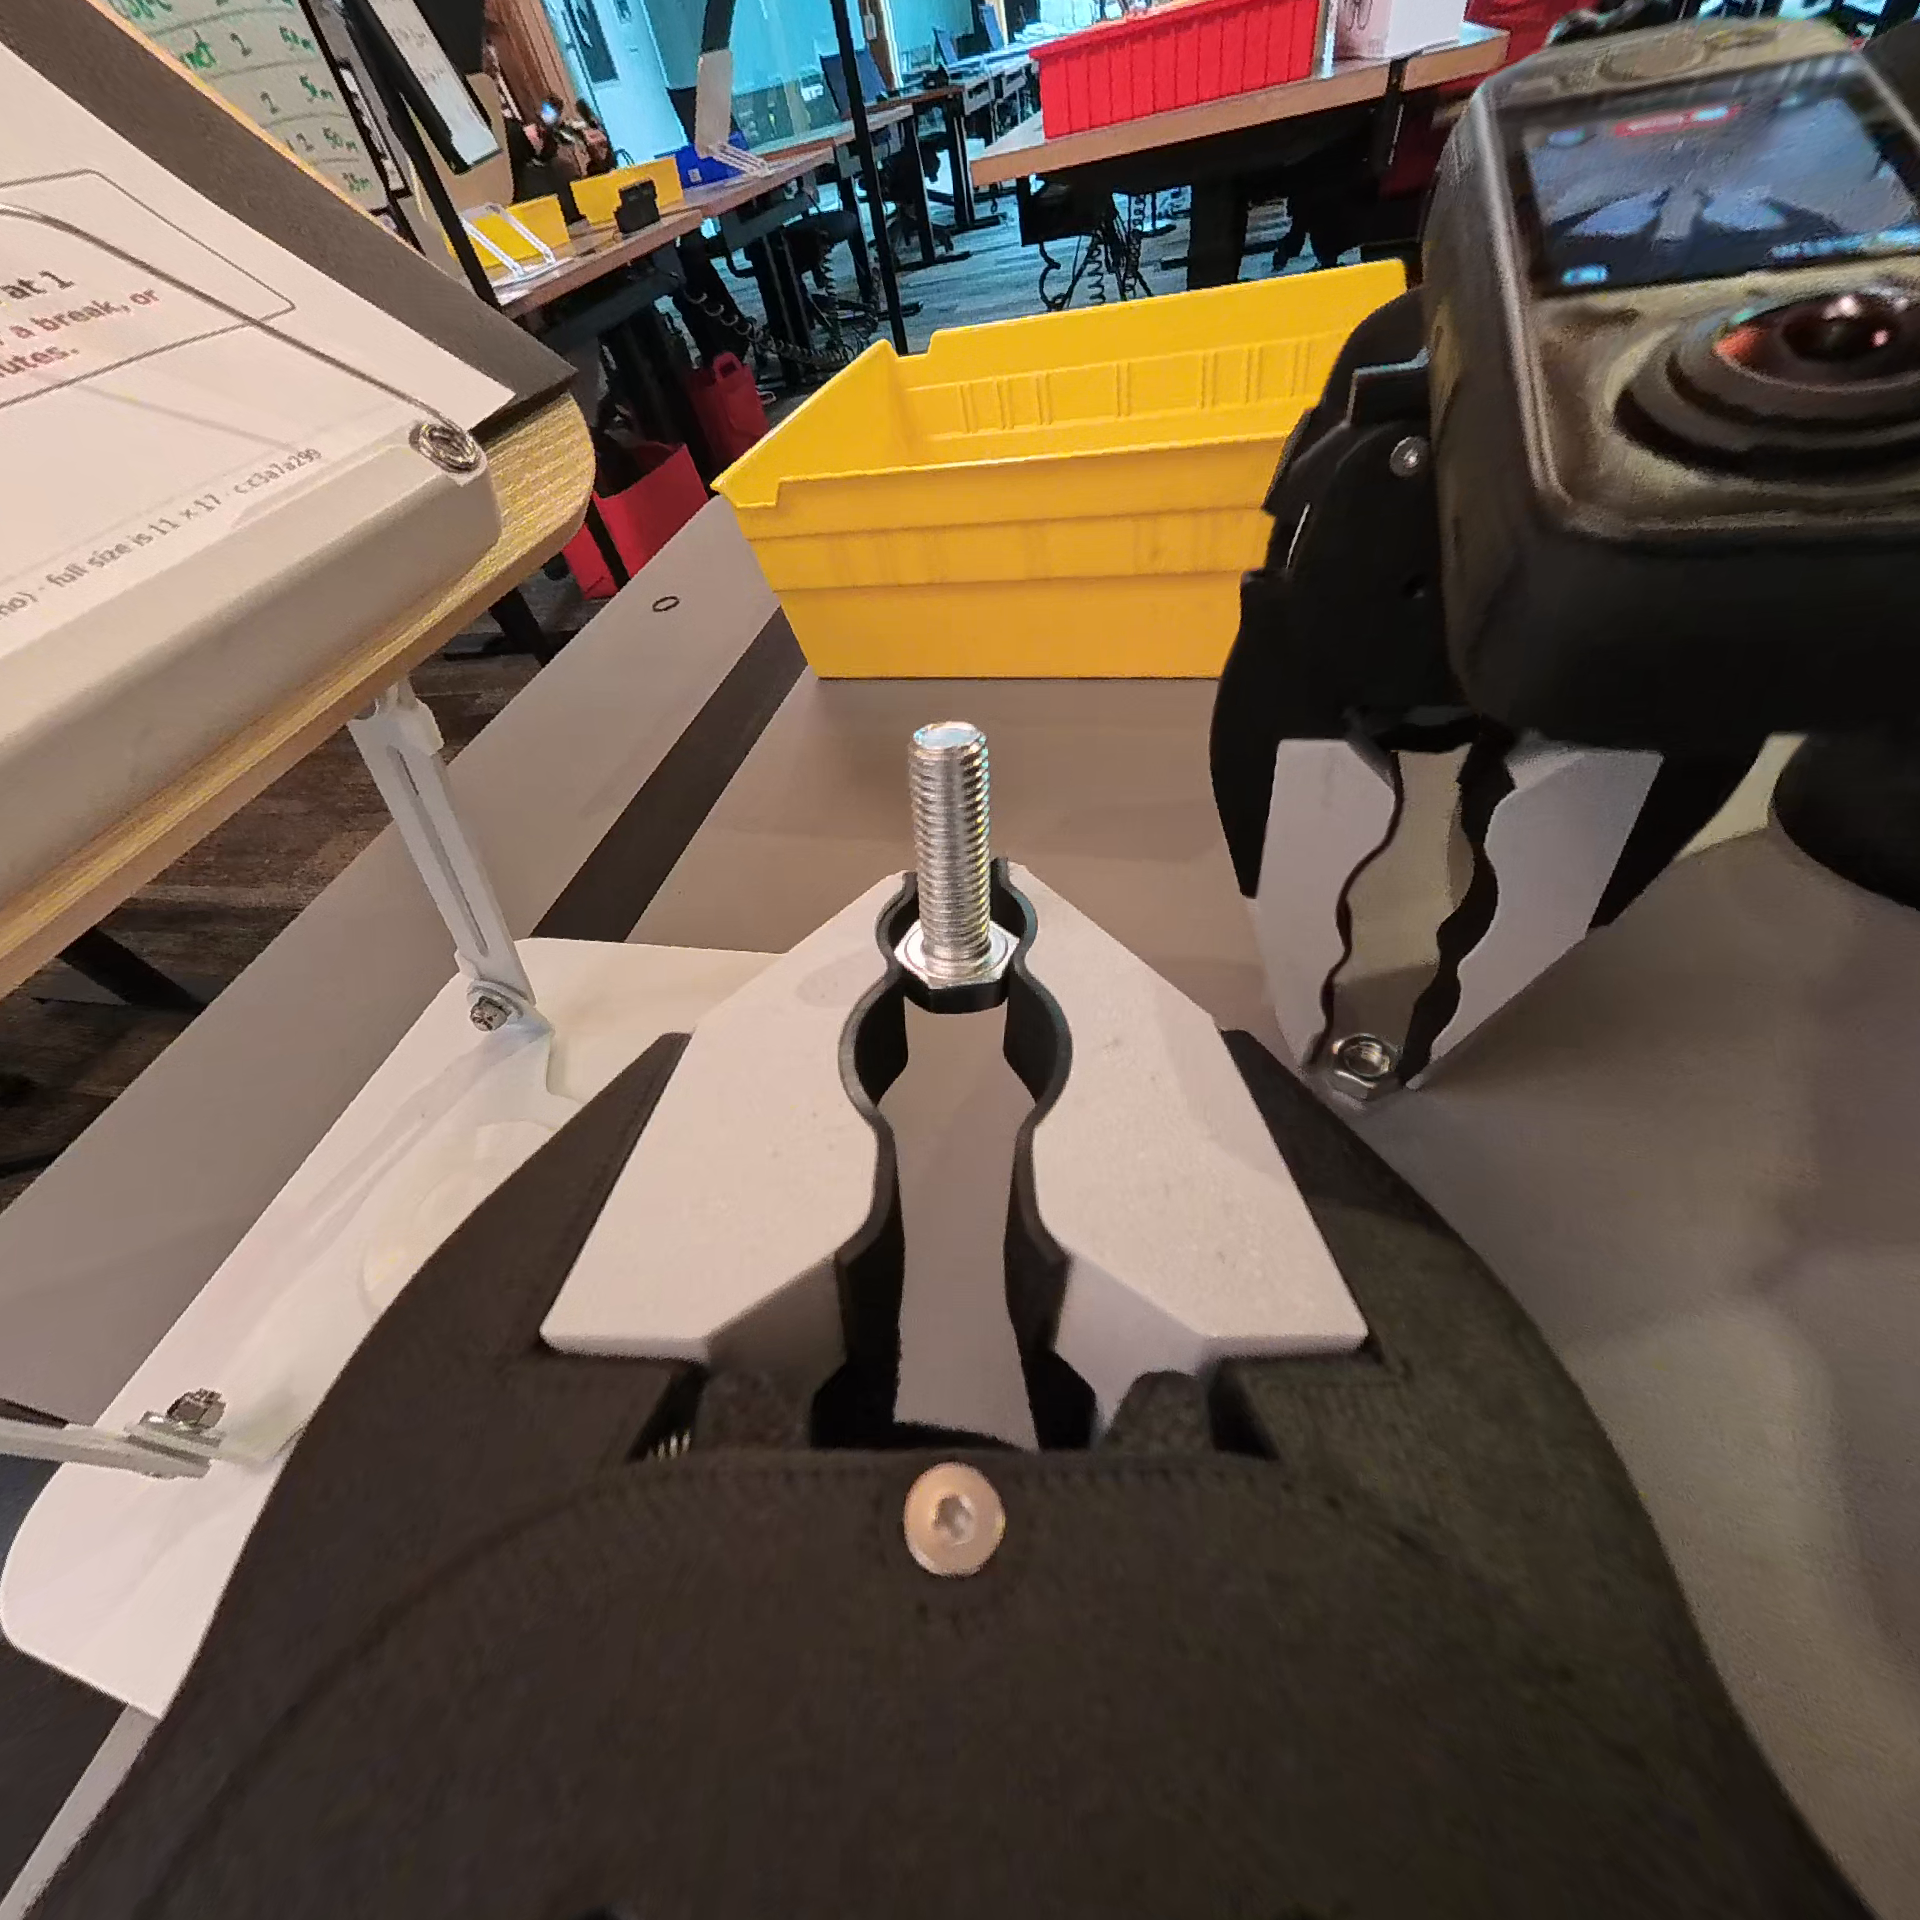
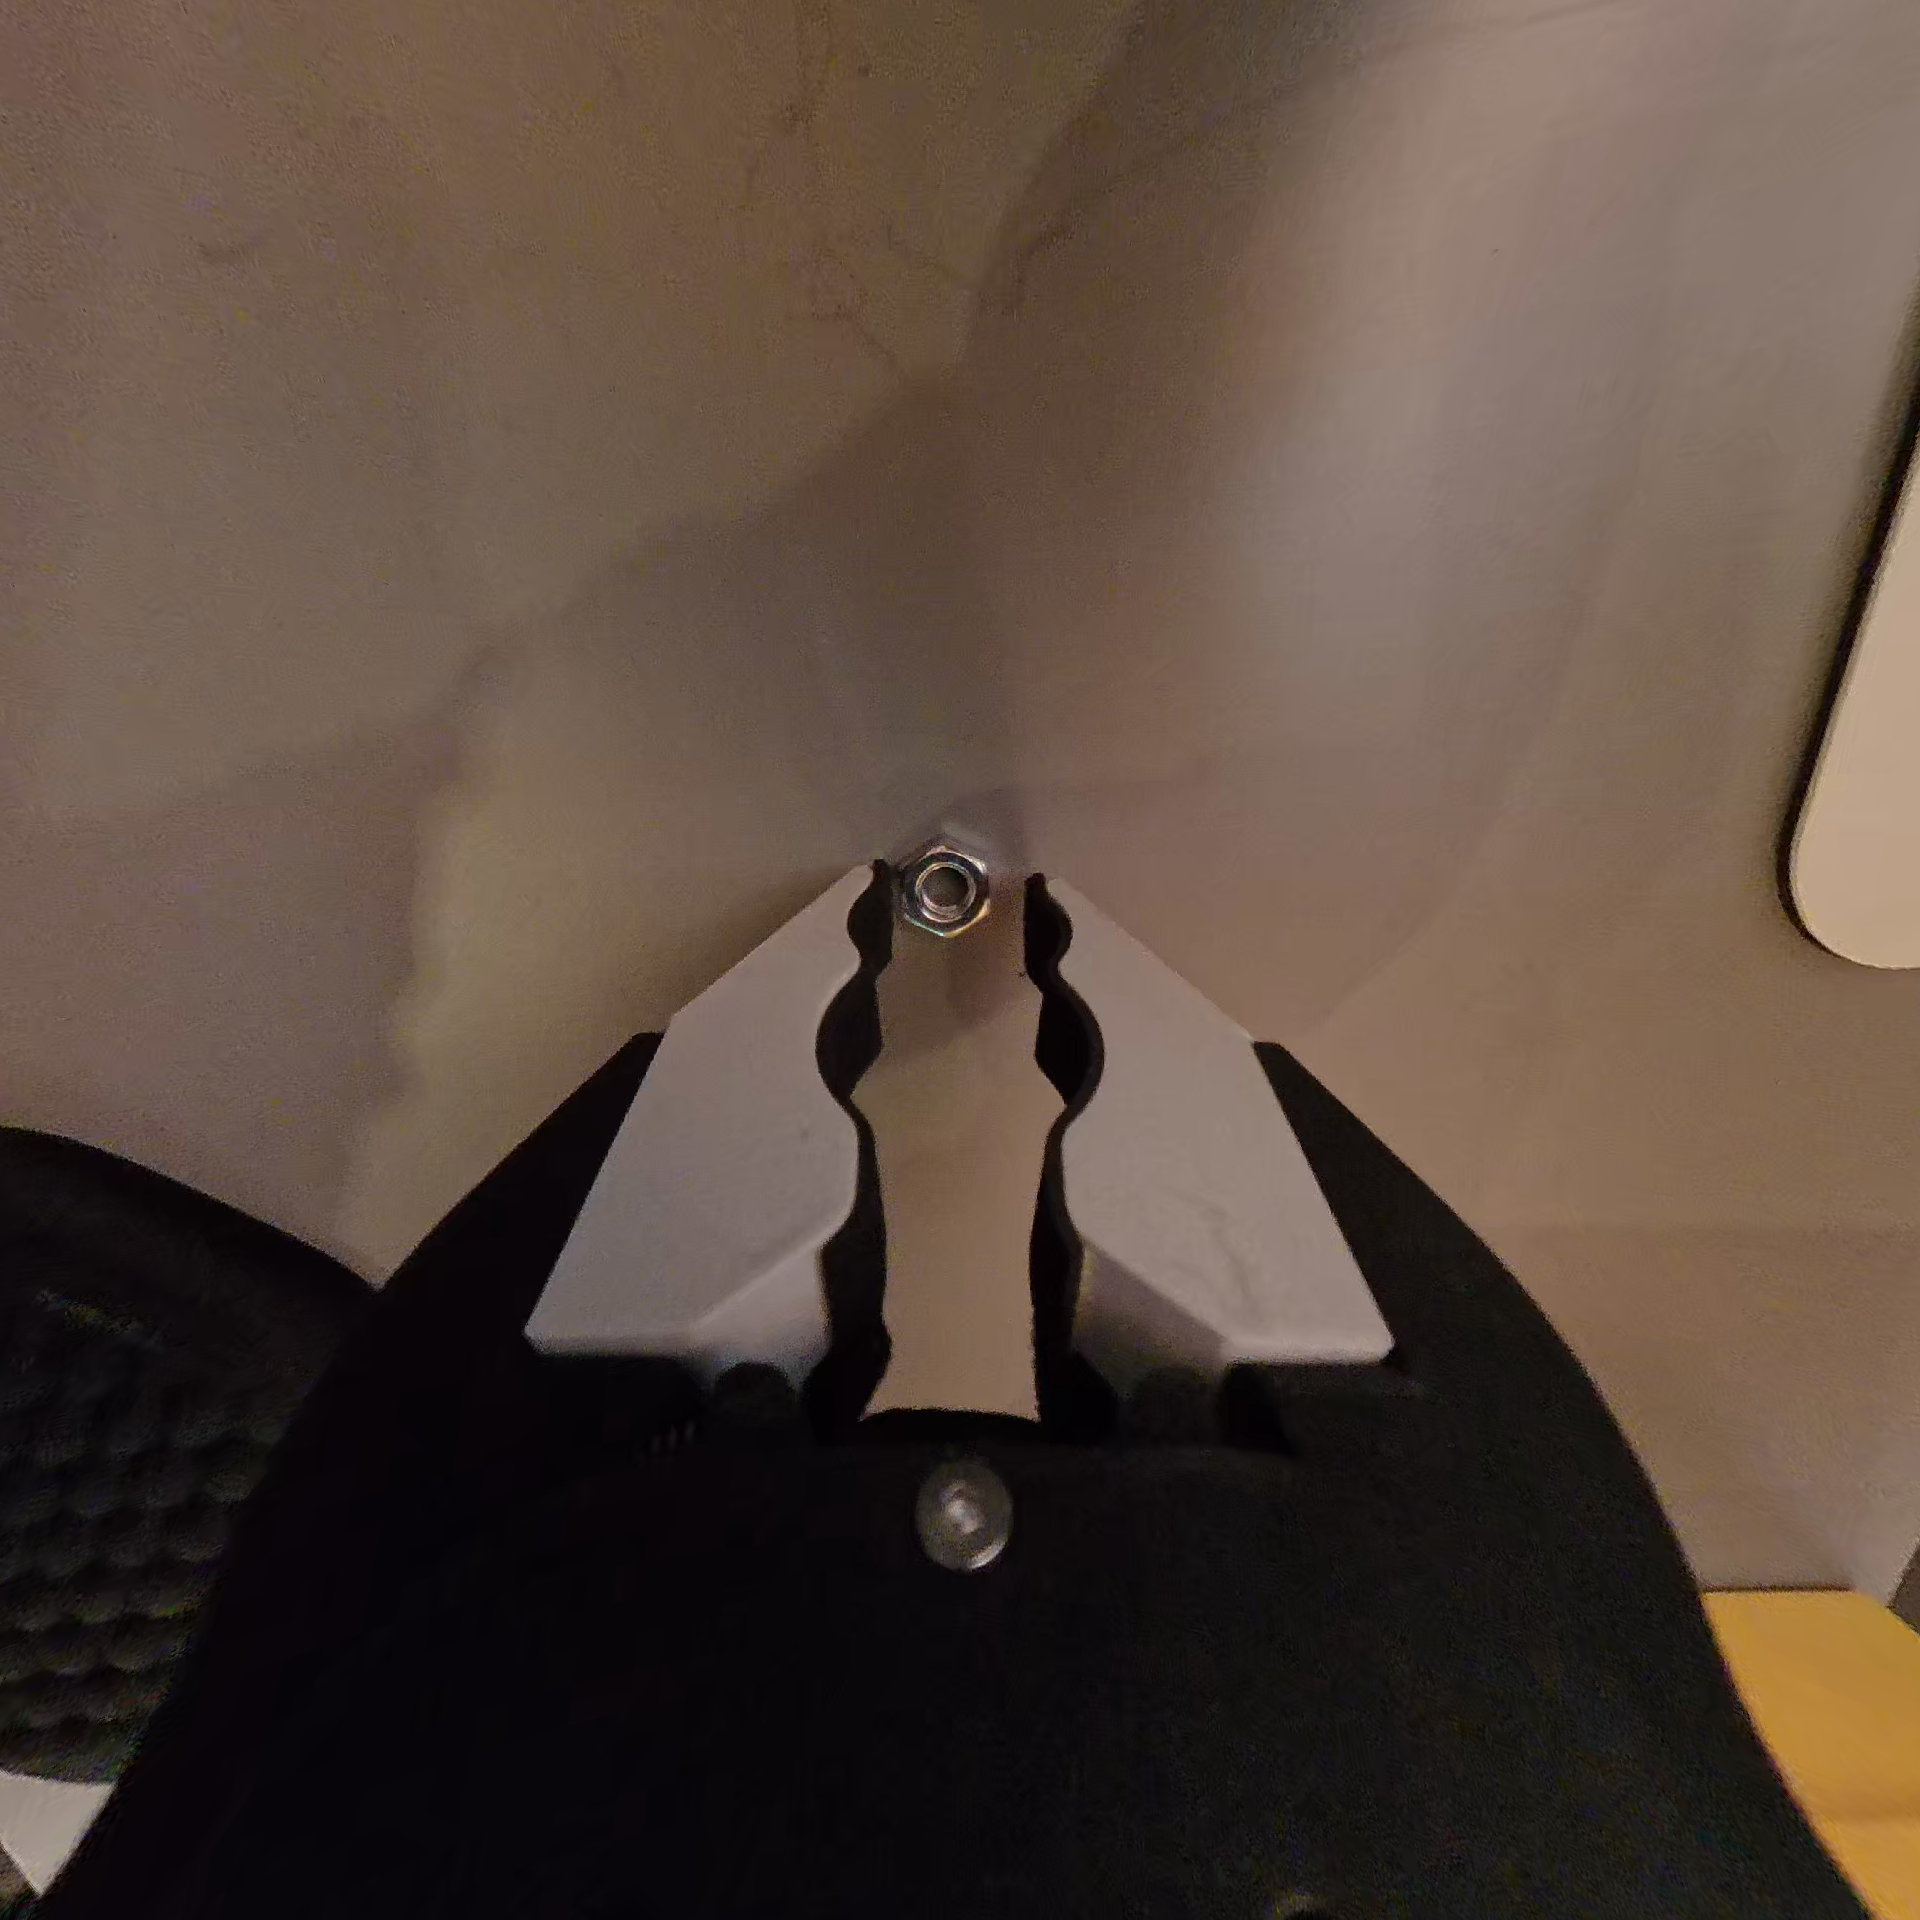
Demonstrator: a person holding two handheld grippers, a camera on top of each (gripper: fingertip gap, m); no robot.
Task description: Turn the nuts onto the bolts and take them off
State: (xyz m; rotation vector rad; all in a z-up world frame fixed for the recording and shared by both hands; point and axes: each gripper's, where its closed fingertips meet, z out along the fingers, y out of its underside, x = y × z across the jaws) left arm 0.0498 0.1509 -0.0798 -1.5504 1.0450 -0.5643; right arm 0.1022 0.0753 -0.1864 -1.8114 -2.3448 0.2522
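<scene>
Our left gripper (image 1: 956,966) pinches the bolt (image 1: 948,847) upright by its head. Our right gripper (image 2: 956,904) fingers, spread, straddle the nut (image 2: 943,896) on the tabletop (image 2: 623,416). Small, rigid, slippery: we should grip opposite flats.

**A Workshop Room Behind a Grey Bench**

A smooth grey tabletop (image 1: 1091,790) fills the near ground, with a yellow plastic bin (image 1: 1018,499) standing at its far edge. To the left a wood-edged board (image 1: 312,665) tilts on a white metal bracket (image 1: 436,831), carrying a white printed sheet (image 1: 187,343). Beyond, rows of wooden-topped tables (image 1: 1195,125) on dark legs recede across a dark carpeted floor (image 1: 966,260). A red bin (image 1: 1174,62) sits on one table, smaller yellow bins (image 1: 623,192) on another. Cool bluish light (image 1: 790,62) fills the far end.
</scene>
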